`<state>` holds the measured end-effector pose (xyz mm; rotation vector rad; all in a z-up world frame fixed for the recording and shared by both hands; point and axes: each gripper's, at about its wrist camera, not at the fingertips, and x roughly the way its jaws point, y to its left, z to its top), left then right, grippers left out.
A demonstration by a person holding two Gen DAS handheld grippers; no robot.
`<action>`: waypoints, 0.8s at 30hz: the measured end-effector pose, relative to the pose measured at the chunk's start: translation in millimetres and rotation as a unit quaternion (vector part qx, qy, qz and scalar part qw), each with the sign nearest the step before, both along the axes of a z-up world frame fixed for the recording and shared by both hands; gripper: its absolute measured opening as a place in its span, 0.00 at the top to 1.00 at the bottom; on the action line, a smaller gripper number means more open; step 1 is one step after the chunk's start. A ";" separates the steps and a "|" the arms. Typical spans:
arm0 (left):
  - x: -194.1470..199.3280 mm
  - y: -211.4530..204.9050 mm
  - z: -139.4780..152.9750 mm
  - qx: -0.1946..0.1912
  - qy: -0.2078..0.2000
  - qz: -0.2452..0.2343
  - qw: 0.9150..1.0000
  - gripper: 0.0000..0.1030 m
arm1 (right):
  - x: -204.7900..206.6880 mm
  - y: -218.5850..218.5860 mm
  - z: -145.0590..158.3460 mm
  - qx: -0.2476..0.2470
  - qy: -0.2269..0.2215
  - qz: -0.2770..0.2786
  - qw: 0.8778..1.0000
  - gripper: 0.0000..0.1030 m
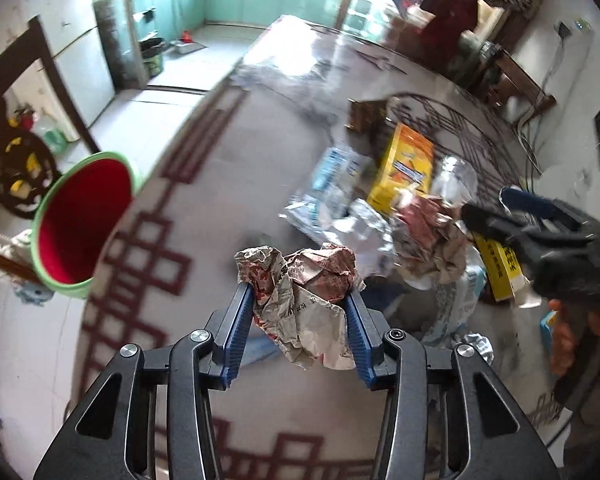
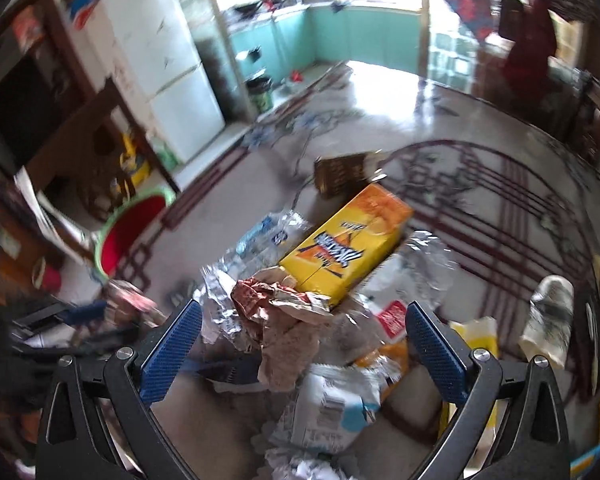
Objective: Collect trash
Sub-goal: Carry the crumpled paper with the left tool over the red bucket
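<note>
My left gripper [image 1: 300,294] is shut on a crumpled red-and-white paper wrapper [image 1: 304,292] and holds it above the table. A red bin with a green rim [image 1: 80,220] stands off the table's left edge; it also shows in the right wrist view [image 2: 128,232]. My right gripper [image 2: 304,320] is open over a trash pile: a crumpled brown paper [image 2: 284,320], foil [image 2: 220,300], a yellow carton [image 2: 348,240] and a plastic bottle [image 2: 260,236]. In the left wrist view the right gripper [image 1: 480,216] hangs over the same pile [image 1: 380,208].
The patterned table [image 1: 204,200] carries more trash: a dark brown packet [image 2: 340,172], a white-and-blue wrapper [image 2: 332,404], a red-and-white packet [image 2: 392,316], a yellow box [image 1: 500,264]. A fridge [image 2: 160,60] and a wooden chair [image 2: 100,148] stand to the left.
</note>
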<state>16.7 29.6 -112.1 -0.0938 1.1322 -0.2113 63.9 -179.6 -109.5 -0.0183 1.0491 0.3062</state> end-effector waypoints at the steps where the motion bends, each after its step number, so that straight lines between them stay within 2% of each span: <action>1: -0.2 3.8 0.4 0.001 -0.002 0.007 1.000 0.57 | 2.4 4.1 -5.4 -0.004 0.007 0.006 1.000 0.03; 3: -2.8 12.8 -0.5 0.002 -0.005 0.020 1.000 0.56 | 8.5 9.1 -20.9 -0.010 0.027 0.014 0.999 0.17; 5: -2.7 21.2 -0.5 0.002 -0.004 0.029 1.000 0.56 | 12.5 10.1 -35.1 0.003 0.050 0.017 0.999 0.51; 8: -2.8 26.8 -1.8 0.007 -0.002 0.039 0.999 0.56 | 11.7 6.5 -44.5 0.028 0.061 0.014 0.998 0.62; 11: -3.3 30.2 0.1 0.006 -0.003 0.045 0.999 0.56 | 0.7 -1.8 -30.6 0.068 0.042 0.004 0.997 0.64; 15: 1.1 31.2 4.5 0.006 -0.012 0.049 0.999 0.56 | -13.2 -12.3 7.9 0.096 -0.003 -0.017 0.995 0.64; 19: 4.8 36.8 7.9 0.006 -0.021 0.056 0.998 0.56 | -22.8 -15.4 34.8 0.105 -0.033 -0.037 0.993 0.64; 24: 10.2 49.2 13.5 0.017 -0.038 0.057 0.997 0.56 | -29.3 -10.5 49.1 0.112 -0.040 -0.053 0.991 0.64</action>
